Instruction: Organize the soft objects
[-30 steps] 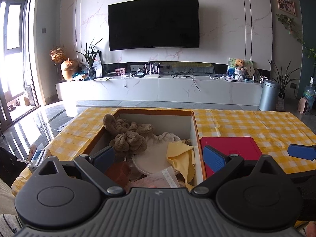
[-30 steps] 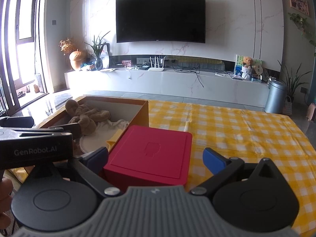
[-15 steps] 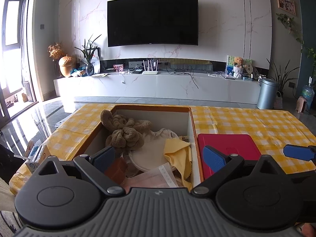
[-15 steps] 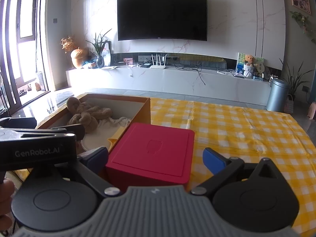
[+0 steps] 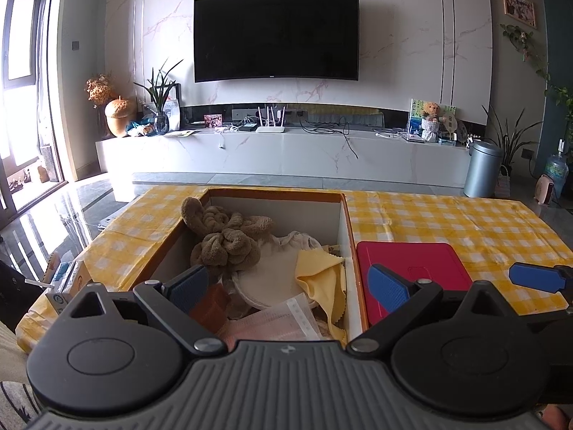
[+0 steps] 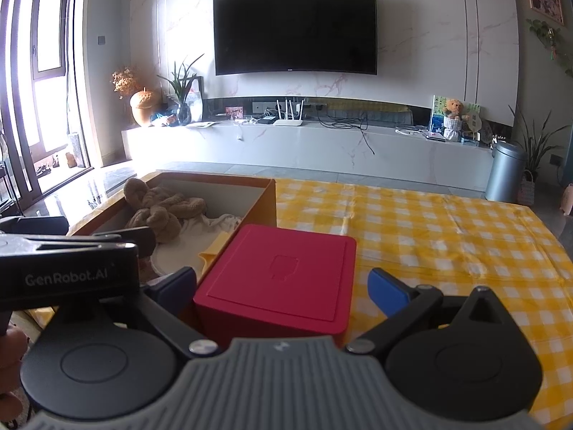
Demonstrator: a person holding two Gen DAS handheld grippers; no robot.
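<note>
From the left wrist view, the left tongs [image 5: 288, 283] stand released, their two blue pads spread wide and grasping nothing. They hover over the near end of one open orange cardboard box with white inner walls [image 5: 343, 231], which sits on the bench covered in a yellow-and-white checked cloth [image 5: 447, 222]. Inside the box lie one brown knotted plush towel [image 5: 224, 238], one round cream fabric pad [image 5: 266, 276], one yellow pinked-edge cloth [image 5: 320, 279] and one clear plastic packet [image 5: 283, 322]. One flat red square box [image 5: 415, 268] sits just beside the orange box's right wall. One blue pad of the right tongs [image 5: 533, 277] shows at the right edge.

From the right wrist view, the right tongs [image 6: 283, 286] are likewise released and empty, their two pads flanking the red box [image 6: 283, 272] without touching it. The orange box [image 6: 265, 197], with the brown towel [image 6: 157, 211] in it, lies to the left, and the black body of the left tongs [image 6: 71, 265] crosses in front of it.
</note>
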